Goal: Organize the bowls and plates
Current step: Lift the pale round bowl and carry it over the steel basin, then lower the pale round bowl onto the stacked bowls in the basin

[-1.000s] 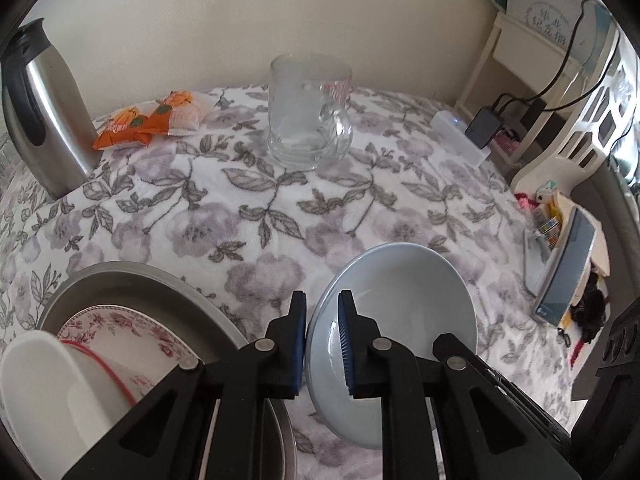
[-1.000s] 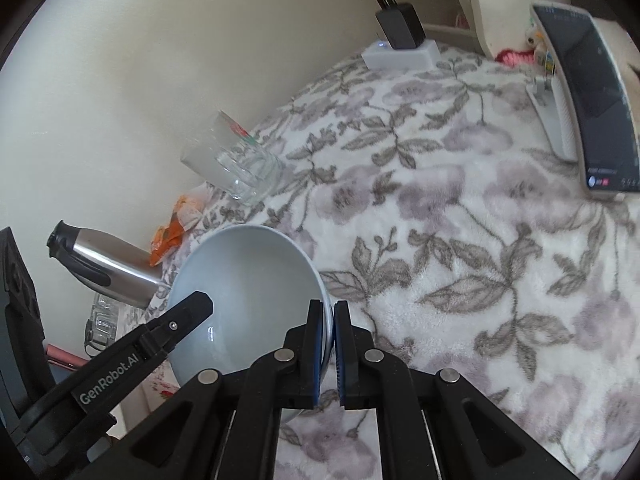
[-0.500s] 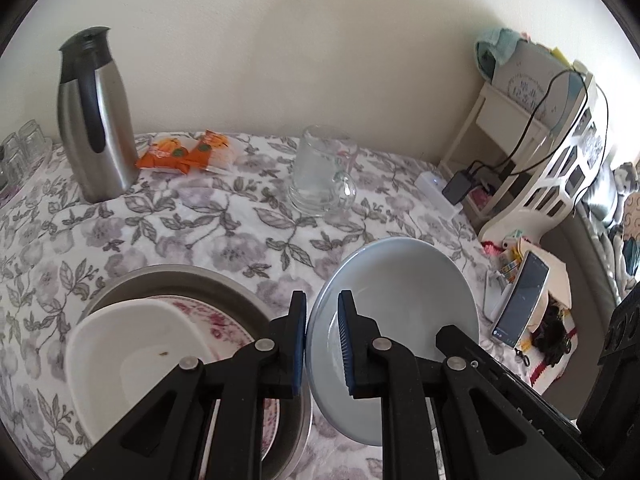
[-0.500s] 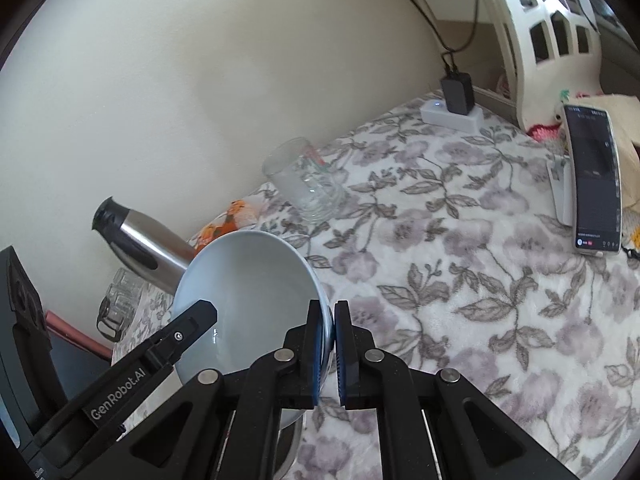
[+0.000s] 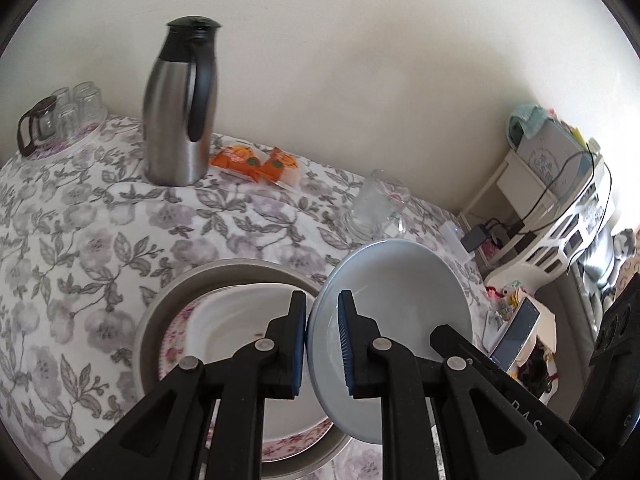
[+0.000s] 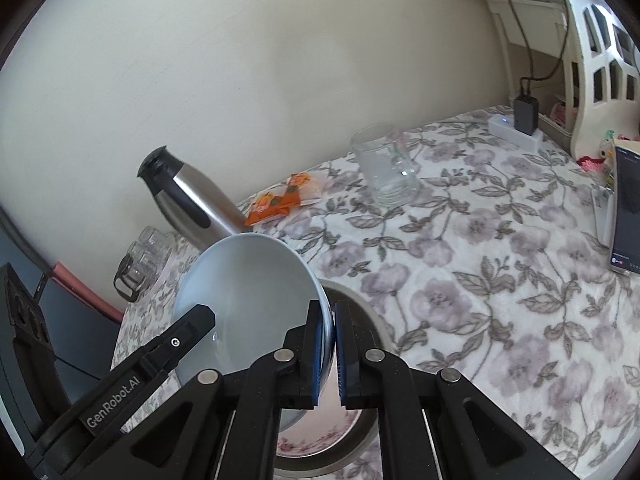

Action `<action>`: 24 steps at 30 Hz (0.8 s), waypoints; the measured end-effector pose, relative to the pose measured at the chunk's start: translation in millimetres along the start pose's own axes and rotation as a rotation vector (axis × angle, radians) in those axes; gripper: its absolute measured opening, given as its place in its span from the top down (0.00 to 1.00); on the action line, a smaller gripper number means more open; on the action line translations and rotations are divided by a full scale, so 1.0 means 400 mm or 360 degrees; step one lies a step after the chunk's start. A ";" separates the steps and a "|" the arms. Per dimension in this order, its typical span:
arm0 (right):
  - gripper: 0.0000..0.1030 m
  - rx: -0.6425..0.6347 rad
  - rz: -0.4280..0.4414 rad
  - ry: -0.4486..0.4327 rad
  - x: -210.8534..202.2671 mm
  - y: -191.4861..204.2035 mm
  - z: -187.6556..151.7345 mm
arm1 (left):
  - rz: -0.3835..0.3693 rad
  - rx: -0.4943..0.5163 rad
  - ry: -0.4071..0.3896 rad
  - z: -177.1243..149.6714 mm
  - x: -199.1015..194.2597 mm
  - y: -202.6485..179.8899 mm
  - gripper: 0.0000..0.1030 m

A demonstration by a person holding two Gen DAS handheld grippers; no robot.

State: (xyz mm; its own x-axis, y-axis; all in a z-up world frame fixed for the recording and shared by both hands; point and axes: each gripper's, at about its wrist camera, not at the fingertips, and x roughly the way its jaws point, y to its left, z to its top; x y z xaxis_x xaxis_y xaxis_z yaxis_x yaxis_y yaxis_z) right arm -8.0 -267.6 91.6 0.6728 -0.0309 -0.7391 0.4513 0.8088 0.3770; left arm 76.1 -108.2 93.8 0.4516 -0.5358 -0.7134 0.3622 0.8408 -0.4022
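A pale blue bowl hangs tilted in the air, held by both grippers at opposite rims. My left gripper is shut on its left rim, and my right gripper is shut on its right rim. Below and to the left sits a round metal tray holding a pink-flowered plate with a white bowl on top. In the right wrist view the blue bowl hovers over the tray's rim, and the flowered plate shows beneath it.
A steel thermos jug, an orange snack packet and a glass mug stand on the floral tablecloth near the wall. Small glasses sit far left. A phone and a white shelf stand at right.
Both grippers have risen and swung left with the blue bowl, which now overlaps the metal tray. The white bowl and thermos have come further into view.
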 end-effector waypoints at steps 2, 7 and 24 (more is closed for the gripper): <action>0.93 -0.0026 0.0011 0.0011 0.004 0.024 -0.007 | -0.0008 -0.0037 -0.0018 -0.002 -0.019 0.031 0.84; 0.93 -0.0069 0.0021 0.0053 0.024 0.075 -0.028 | -0.0031 -0.0127 -0.0039 -0.010 -0.047 0.099 0.84; 0.93 -0.0154 -0.0090 0.0187 0.105 0.124 -0.070 | -0.0027 -0.0285 0.0053 -0.037 -0.022 0.201 0.84</action>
State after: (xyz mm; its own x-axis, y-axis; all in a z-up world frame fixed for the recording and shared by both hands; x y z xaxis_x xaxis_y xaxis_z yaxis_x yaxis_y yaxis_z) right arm 26.1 -212.3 63.4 0.5719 -0.0138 -0.8202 0.4242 0.8608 0.2813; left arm 89.1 -34.5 59.3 0.4185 -0.5498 -0.7229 0.2176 0.8335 -0.5079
